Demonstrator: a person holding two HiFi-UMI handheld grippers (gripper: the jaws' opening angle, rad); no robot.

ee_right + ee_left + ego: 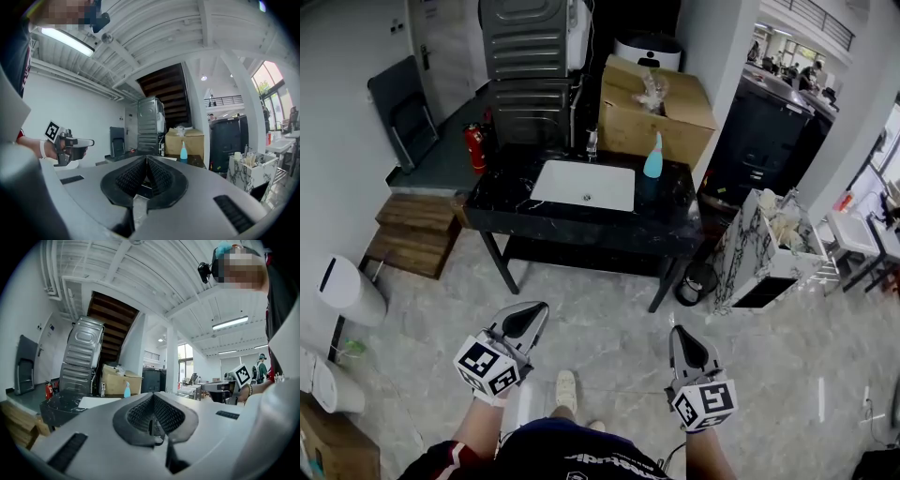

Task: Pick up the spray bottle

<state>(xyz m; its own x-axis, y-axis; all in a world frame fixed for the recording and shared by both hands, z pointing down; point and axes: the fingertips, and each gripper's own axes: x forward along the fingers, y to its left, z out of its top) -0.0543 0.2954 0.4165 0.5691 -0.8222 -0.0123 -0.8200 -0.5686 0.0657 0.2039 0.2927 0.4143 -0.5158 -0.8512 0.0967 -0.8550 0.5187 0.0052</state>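
Spray bottle point(653, 156) untouched; jaws together, empty.

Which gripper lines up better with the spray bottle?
The right gripper: the spray bottle stands almost straight ahead of it, while the left gripper sits left of the sink.

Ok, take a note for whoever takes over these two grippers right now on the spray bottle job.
Left gripper: jaws shut, nothing in them.
Right gripper: jaws shut, nothing in them.
Both are held low in front of the person, well short of the sink stand.
Spray bottle: blue, upright on the black counter, just right of the white basin, with a cardboard box behind it.
Done: nothing; the bottle is untouched.
Left: move up to the counter, open one gripper, close it on the bottle, lift. The right gripper is probably the easier side.
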